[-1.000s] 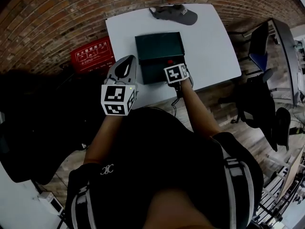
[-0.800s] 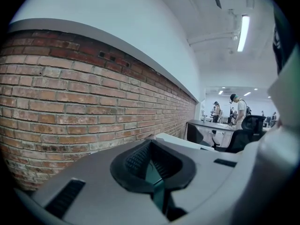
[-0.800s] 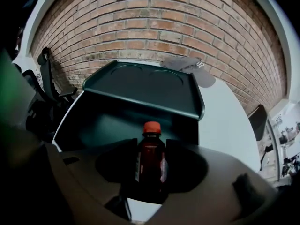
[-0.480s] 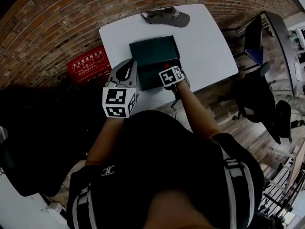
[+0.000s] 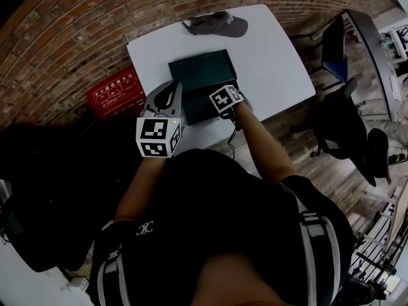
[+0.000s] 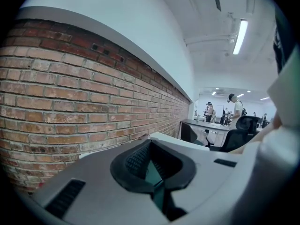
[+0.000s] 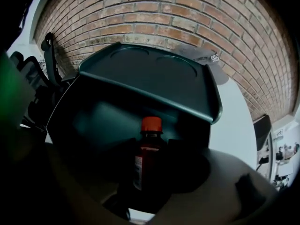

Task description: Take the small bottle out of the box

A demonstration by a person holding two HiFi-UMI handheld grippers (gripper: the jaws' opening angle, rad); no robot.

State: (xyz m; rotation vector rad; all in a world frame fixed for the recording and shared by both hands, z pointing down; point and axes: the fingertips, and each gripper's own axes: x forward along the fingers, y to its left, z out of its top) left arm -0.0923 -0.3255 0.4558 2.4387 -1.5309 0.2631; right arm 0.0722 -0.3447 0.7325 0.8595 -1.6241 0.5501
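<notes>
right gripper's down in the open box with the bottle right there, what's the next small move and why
Probably close the right gripper on the small bottle. Its jaws have just been opening and stand wide, with the orange-capped bottle upright between them inside the open box. Nothing seems to press on the bottle, so a grip has to come before any lift.

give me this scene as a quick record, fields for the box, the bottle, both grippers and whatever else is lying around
box: dark green, on the white table, lid raised
bottle: small, dark, orange cap, upright inside the box
right gripper: points down into the box; jaws have just been opening, bottle stands between them, no grip seen
left gripper: jaws together, nothing between them, at the box's left side
also on table: grey cap at the far edge
off table: red sign by the brick wall
</notes>
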